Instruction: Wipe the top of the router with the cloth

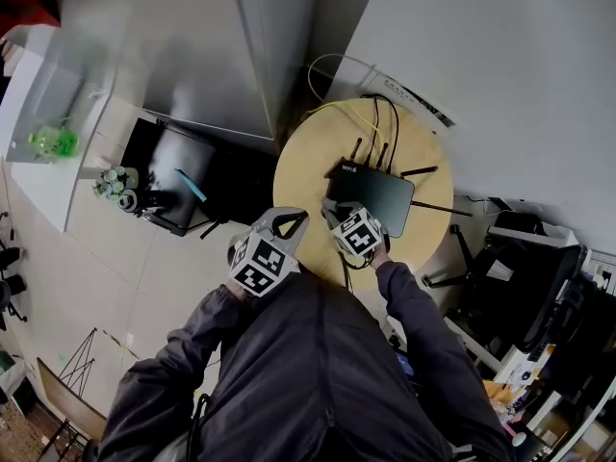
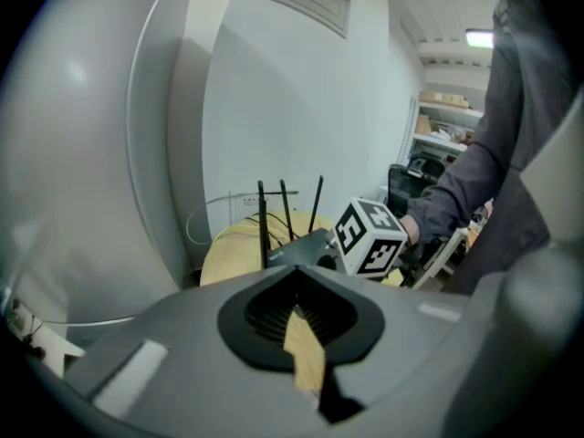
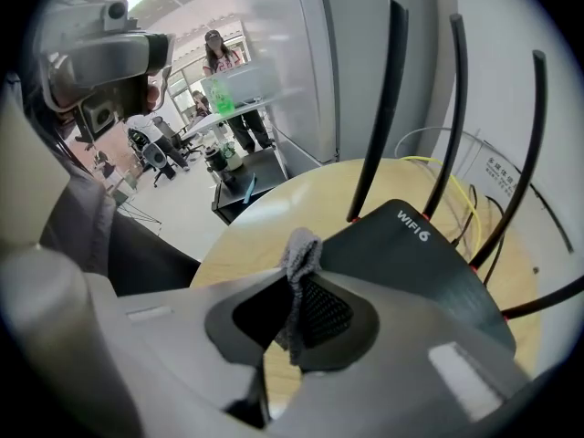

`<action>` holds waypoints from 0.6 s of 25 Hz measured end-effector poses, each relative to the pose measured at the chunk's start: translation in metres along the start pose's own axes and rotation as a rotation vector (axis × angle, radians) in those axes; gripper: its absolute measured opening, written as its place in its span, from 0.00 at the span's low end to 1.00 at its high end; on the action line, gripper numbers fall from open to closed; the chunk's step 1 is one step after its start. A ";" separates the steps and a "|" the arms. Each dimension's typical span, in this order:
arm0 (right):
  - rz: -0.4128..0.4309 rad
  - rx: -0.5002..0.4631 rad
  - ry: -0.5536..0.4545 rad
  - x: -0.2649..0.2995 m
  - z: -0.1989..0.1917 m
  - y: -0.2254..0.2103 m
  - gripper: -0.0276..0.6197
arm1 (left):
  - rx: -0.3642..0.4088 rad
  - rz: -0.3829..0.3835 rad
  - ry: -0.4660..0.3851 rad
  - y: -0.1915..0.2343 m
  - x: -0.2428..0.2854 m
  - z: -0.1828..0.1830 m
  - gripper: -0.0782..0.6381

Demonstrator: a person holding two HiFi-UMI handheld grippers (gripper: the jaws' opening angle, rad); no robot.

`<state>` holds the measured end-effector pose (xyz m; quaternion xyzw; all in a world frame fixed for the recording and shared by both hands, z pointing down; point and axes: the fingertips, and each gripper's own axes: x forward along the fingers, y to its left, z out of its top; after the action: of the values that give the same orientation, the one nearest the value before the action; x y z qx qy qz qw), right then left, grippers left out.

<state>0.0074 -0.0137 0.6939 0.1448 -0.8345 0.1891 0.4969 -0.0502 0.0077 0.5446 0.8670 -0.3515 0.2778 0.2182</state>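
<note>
Head view only, for the whole layout: black router near the middle of the round tabletop, its antennas toward the far edge, yellow and black cables trailing off that edge toward the wall. Right gripper at the router's near-left corner, left gripper just beside it over the tabletop's near-left edge, apart from the router. No making out the cloth from up there, hidden under the right gripper's marker cube. Only in the right gripper view: grey cloth pinched between jaws closed onto it, a tuft poking up past the tips, right at the router's near edge; touching the top or just above it, impossible to tell. Also only there: white print "WIFI 6" on the router's top and 3 antennas upright behind it. Only in the left gripper view: its jaws together with nothing held, just a sliver of wood showing through; beyond them the router side-on, its near part covered by the right gripper's cube. Off the table in the head view: dark low cabinet on the floor at left, black chair at right, partly blocked by a sleeve.
</note>
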 end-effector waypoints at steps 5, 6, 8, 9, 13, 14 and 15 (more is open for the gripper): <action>-0.007 0.041 -0.069 -0.012 0.012 -0.021 0.08 | 0.001 0.009 0.001 0.000 -0.002 -0.001 0.11; -0.026 0.045 -0.072 -0.015 0.013 -0.033 0.08 | 0.001 0.011 0.002 0.000 -0.002 -0.001 0.11; -0.064 0.052 -0.069 -0.019 0.014 -0.056 0.08 | 0.002 0.014 0.004 0.000 -0.003 -0.001 0.11; -0.081 0.056 -0.066 -0.021 0.015 -0.068 0.08 | 0.002 0.017 0.005 0.000 -0.004 -0.001 0.11; -0.158 0.066 -0.037 -0.025 0.016 -0.113 0.08 | 0.001 0.025 0.010 -0.002 -0.005 -0.001 0.11; -0.172 0.069 -0.030 -0.025 0.016 -0.122 0.08 | 0.001 0.026 0.011 -0.002 -0.006 -0.002 0.11; -0.181 0.074 -0.023 -0.024 0.016 -0.129 0.08 | 0.000 0.028 0.013 -0.001 -0.006 -0.002 0.11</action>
<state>0.0612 -0.1340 0.6880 0.2398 -0.8162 0.1724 0.4965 -0.0536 0.0130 0.5418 0.8601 -0.3622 0.2865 0.2166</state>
